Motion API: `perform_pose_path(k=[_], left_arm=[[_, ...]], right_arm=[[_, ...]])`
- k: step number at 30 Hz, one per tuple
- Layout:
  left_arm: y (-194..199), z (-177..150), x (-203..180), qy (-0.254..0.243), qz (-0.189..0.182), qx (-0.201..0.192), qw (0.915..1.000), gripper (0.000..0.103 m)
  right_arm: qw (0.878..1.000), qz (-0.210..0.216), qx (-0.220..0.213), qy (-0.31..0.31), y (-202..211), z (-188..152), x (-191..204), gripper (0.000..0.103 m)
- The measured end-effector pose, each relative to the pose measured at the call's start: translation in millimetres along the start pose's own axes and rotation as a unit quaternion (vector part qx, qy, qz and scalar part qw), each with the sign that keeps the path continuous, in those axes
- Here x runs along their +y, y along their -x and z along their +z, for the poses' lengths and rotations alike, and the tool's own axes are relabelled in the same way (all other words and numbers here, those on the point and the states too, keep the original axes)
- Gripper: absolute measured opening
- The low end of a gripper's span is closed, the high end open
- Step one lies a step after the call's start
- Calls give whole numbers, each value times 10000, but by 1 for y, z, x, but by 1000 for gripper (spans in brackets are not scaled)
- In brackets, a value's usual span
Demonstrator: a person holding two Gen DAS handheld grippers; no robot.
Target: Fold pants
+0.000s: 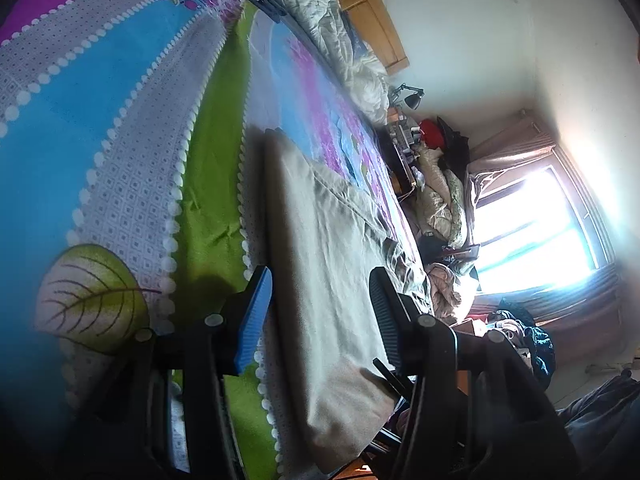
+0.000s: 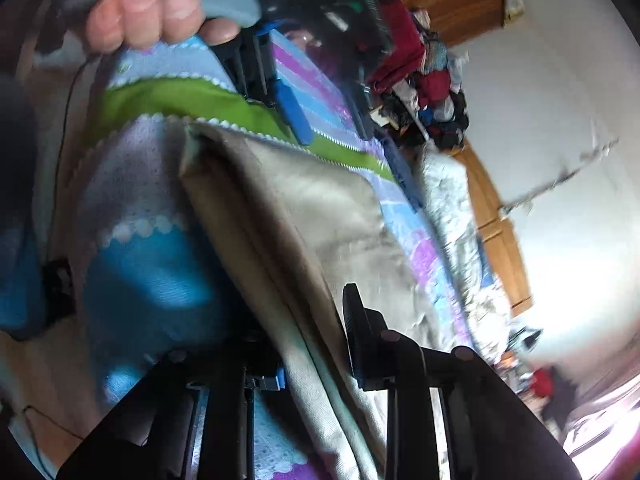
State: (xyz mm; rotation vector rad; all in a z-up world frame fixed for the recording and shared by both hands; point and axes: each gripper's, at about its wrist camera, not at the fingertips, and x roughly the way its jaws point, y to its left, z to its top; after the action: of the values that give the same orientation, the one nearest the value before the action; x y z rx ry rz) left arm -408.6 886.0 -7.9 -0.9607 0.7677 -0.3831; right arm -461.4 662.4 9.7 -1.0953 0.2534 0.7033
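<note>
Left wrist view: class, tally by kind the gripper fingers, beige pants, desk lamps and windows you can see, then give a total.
Gripper fingers: 2
Beige pants: 1
Desk lamps: 1
Windows: 1
Total: 5

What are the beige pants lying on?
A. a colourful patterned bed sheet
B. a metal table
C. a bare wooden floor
A: the beige pants lie flat on the colourful patterned bed sheet, with its blue, green and purple bands showing around them in both wrist views.
</note>
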Motion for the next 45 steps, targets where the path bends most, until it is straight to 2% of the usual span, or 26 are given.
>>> perform_pose_path(k=[3,6,10,18,20,23,25,35,42,45], left_arm=[[-5,8,-2,-54,22,150,9999,52],[-13,17,2,16,-18,346,9994,52],[-35,36,11,142,-217,800,9965,52],[-84,73,3,-165,-131,1430,9895,52],[-93,81,4,-146,-110,1437,9895,51],[-99,83,23,5,136,1475,9890,10],[-94,80,27,33,-8,1466,9892,8],[-86,74,23,-33,-72,1396,9902,8],[-89,74,17,-161,-96,1265,9918,8],[-90,75,15,-195,-128,1218,9923,8]], right_arm=[[9994,211,40,-267,0,3,-17,16],[9987,456,163,-152,-6,1,-12,13],[9990,421,118,-105,-13,-1,-12,13],[9989,443,53,-142,-17,-2,-7,13],[9989,437,64,-136,-20,1,-6,14],[9990,421,78,-135,-20,3,-2,15],[9992,385,86,-103,-21,3,1,15],[9999,122,103,55,-22,5,11,17],[9958,-890,-120,196,-19,4,32,17],[9934,-1086,41,380,-21,9,38,17]])
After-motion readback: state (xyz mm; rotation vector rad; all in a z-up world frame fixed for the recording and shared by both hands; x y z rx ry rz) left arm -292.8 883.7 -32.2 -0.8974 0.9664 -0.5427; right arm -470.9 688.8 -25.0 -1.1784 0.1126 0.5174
